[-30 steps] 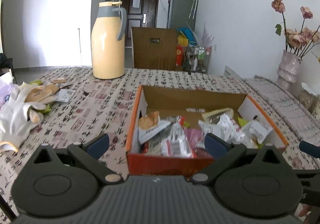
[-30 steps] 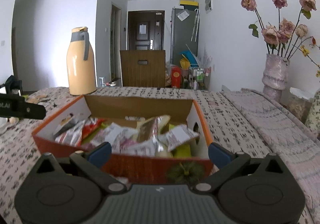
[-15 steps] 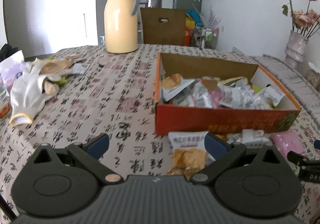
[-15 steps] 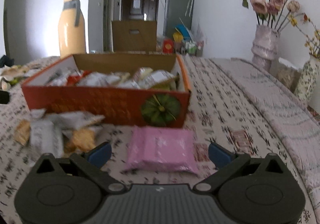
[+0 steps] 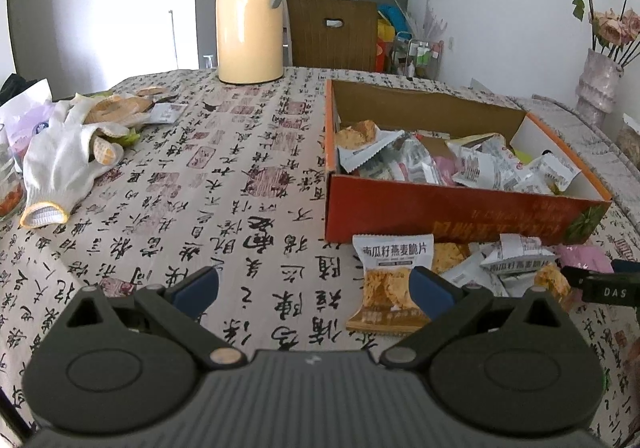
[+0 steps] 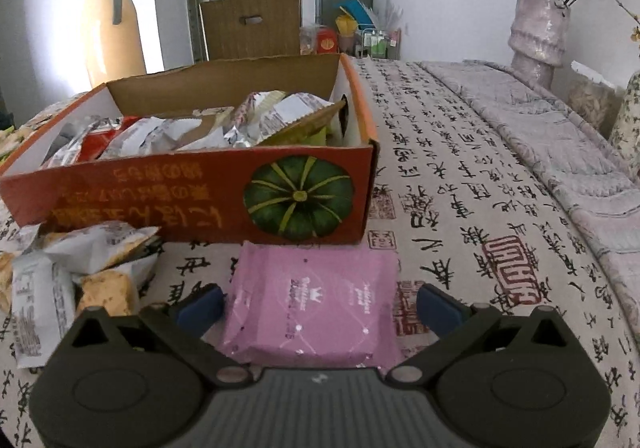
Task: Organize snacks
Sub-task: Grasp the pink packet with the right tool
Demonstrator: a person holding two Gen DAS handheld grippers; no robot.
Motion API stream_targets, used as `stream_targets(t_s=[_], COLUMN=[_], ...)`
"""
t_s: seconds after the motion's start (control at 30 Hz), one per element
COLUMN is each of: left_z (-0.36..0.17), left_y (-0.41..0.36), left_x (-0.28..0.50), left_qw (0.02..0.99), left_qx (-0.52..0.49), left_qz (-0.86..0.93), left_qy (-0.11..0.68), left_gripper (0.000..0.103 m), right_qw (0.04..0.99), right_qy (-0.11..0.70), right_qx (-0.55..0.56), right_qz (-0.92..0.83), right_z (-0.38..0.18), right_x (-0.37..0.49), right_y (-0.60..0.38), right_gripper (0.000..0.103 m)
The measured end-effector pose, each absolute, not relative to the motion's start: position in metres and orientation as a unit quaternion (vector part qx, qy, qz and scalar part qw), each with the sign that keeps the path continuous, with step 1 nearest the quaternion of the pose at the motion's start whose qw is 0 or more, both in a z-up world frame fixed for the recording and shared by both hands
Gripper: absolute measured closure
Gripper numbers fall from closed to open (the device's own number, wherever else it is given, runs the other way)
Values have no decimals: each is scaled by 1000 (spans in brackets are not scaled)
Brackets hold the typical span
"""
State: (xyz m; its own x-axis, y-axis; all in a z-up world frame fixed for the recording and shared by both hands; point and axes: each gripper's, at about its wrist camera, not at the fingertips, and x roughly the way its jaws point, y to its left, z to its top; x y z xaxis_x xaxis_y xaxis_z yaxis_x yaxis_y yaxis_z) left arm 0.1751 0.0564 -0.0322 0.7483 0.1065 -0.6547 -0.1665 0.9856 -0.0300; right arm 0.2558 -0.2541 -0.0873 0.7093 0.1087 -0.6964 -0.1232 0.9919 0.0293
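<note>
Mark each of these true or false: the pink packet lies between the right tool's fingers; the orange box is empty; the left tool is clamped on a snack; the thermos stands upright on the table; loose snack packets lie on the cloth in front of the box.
1. The pink packet lies between the open fingers of the right tool. True.
2. The orange box is empty. False: it holds many wrapped snacks.
3. The left tool is clamped on a snack. False: its fingers are spread wide and hold nothing; the oat crisp packet lies by its right finger.
4. The thermos stands upright on the table. True.
5. Loose snack packets lie on the cloth in front of the box. True.
</note>
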Motion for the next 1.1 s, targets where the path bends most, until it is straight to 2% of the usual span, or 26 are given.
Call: stream_targets(t_s=[0.1,0.13,0.17,0.27,0.37,0.97,1.1], left_z=[-36,-37,-38,-41,-43,-52,-58], left_y=[56,56,56,54,52,34,30], left_x=[178,179,179,182,184,203,207], left_qw=[931,930,929,927,926,919,916], left_qx=[-47,-48,-48,-50,-51,-52,-50], left_qz=[72,71,70,68,64,47,42], left_qy=[355,357,360,365,369,387,395], left_gripper=[0,0,0,0,0,0,10], right_qw=[927,927,928,931,936,961,962], right_qy=[370,368,366,358,344,266,262], right_qx=[-10,-10,-10,-10,-17,45,54], right_qz=[64,66,68,74,69,61,62], right_z=[-88,-88,-87,-83,-83,-72,-73], right_x=[254,253,251,247,240,195,192], right_y=[-253,-254,-254,-256,-256,-269,-270], right_gripper=[1,7,17,30,36,37,37])
